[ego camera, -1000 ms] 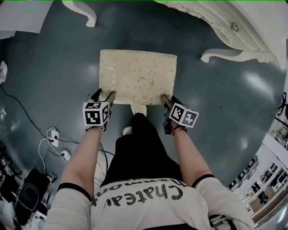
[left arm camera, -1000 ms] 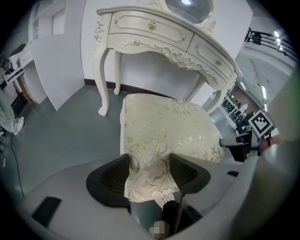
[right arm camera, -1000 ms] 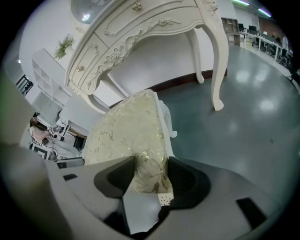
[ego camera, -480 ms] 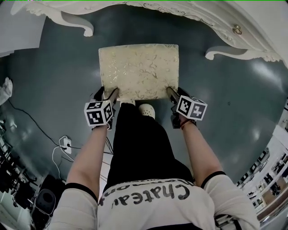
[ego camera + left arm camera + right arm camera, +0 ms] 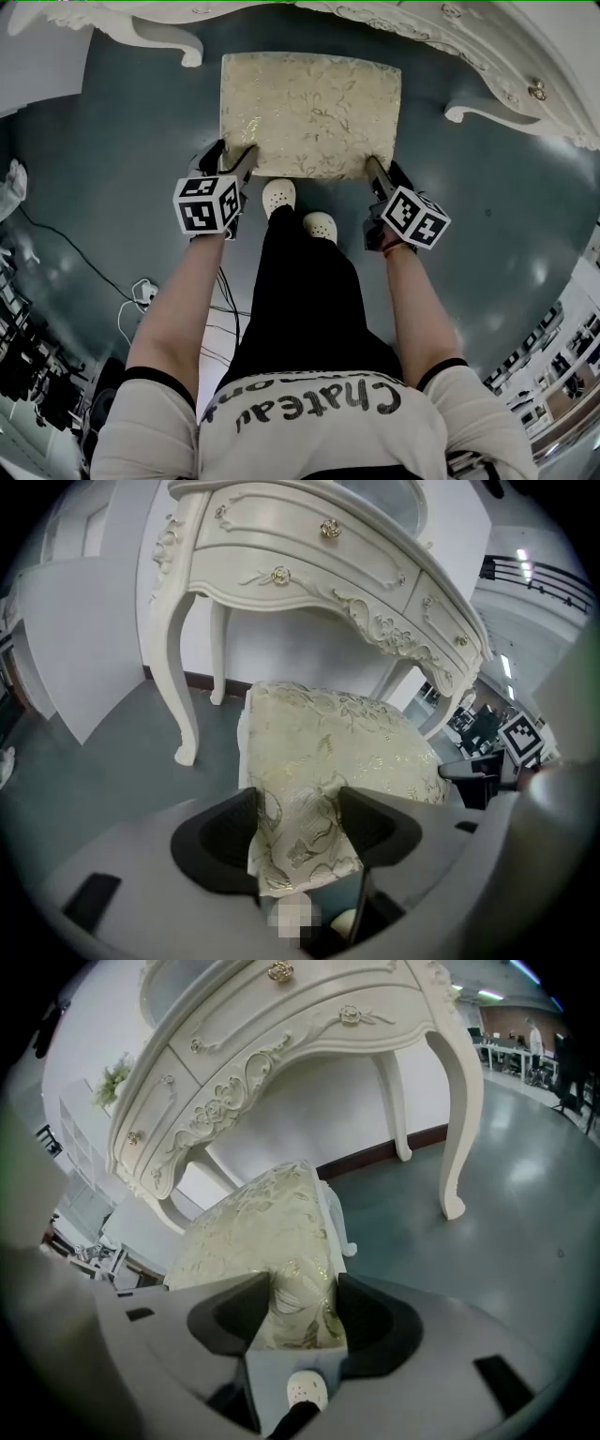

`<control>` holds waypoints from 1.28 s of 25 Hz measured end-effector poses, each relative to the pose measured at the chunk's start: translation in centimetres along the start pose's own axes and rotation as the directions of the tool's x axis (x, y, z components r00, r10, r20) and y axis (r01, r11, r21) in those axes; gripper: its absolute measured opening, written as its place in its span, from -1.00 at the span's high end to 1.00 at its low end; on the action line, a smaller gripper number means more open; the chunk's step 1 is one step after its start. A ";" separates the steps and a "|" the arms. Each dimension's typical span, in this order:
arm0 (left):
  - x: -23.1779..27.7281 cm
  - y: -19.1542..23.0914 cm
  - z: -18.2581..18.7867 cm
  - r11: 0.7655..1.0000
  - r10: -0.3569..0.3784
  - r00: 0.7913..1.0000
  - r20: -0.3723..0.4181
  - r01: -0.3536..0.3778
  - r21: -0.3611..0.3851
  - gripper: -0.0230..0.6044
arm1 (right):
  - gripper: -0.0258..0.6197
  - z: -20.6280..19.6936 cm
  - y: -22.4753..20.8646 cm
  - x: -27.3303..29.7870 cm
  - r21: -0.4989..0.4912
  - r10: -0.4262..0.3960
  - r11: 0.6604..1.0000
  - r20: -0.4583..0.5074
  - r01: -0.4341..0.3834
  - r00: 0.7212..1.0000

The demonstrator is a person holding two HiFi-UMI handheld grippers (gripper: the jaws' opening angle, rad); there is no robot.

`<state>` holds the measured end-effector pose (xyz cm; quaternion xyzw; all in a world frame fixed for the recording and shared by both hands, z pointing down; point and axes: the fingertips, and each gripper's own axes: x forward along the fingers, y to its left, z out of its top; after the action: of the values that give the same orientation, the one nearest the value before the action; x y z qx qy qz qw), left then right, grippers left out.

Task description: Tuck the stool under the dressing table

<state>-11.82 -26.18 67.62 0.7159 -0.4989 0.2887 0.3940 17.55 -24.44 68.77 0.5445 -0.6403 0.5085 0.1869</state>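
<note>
The stool is standing in the upper middle of the head view, close before the dressing table along the top edge. The left tongs and right tongs are each clamping a near corner of its brocade cushion.

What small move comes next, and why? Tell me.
Probably push the cream floral-fabric stool forward: the left gripper and right gripper clamp its near corners, and its whole seat lies short of the white carved dressing table.
</note>
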 end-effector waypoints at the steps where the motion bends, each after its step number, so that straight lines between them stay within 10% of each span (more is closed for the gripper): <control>1: 0.4 0.4 0.9 1.000 -0.007 1.000 0.011 0.007 0.002 0.00 | 0.17 0.8 0.3 0.5 -0.004 -0.002 1.000 0.021 0.002 1.000; 15: 7.2 4.4 16.5 0.998 -0.064 0.960 0.271 0.059 0.026 0.00 | 0.17 15.8 3.9 8.0 -0.043 0.041 0.999 0.289 -0.030 0.956; 32: 9.5 5.6 20.9 0.993 -0.098 0.843 0.528 0.049 0.106 0.00 | 0.17 20.3 4.3 10.5 -0.117 0.150 0.988 0.574 -0.100 0.805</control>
<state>-13.43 -49.64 65.91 0.8032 -0.5474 0.0855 0.2189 16.60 -47.56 66.79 0.6223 -0.7212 0.3028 -0.0293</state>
